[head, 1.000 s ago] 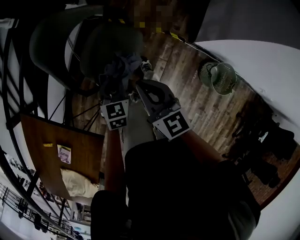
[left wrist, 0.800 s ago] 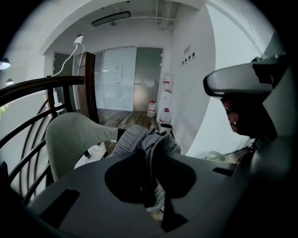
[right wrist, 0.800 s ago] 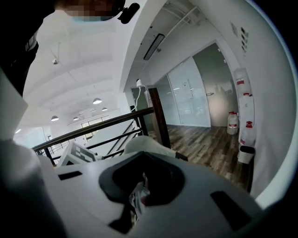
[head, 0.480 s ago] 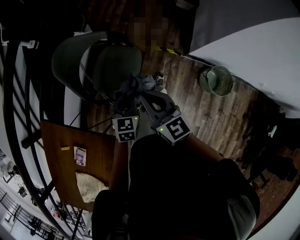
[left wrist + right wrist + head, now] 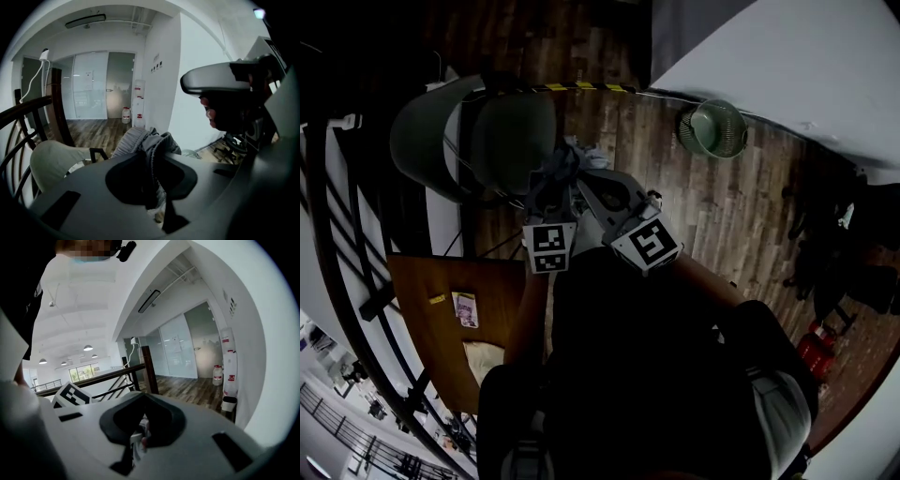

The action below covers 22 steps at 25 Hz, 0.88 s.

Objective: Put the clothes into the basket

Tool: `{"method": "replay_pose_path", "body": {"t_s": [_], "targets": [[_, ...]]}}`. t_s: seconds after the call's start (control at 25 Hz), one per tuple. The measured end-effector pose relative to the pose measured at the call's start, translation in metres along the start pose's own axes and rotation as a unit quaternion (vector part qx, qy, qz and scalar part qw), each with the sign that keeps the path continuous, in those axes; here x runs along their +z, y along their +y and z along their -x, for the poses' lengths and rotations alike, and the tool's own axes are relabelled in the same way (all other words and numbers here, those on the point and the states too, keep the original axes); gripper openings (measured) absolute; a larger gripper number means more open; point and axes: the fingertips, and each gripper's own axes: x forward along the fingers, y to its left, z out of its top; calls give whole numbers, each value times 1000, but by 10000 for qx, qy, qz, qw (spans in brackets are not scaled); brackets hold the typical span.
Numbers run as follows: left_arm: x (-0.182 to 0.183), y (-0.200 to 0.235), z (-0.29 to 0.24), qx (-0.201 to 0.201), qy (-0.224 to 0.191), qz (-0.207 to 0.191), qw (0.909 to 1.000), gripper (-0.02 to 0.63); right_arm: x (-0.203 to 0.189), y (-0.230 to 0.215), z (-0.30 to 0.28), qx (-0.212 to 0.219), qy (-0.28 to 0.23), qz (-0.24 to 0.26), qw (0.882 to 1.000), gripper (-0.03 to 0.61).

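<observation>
The grey garment was bunched between the left gripper's fingers, which were clamped on it. Its folds spilled up past the tips and a strip hung down between them. The right gripper sat just beside it, fingers drawn together, with a small pale bit between them too small to identify. Just beyond both sets of fingertips stood a grey-green chair. The green basket lay on the wooden floor, well apart from the fingers, off to the right gripper's side. A brown table stood back behind the left gripper's fingers
</observation>
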Motion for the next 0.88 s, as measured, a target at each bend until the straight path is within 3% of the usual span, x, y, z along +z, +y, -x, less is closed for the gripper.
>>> {"method": "replay_pose_path", "body": {"t_s": [0.44, 0.88], "targets": [[30, -116, -31, -641, -18, -576, 9963, 54, -16, -67, 109, -905, -344, -522, 9939, 10], [43, -264, -62, -1032, -31, -810, 9914, 54, -38, -143, 246, -1540, -525, -741, 9839, 11]]}}
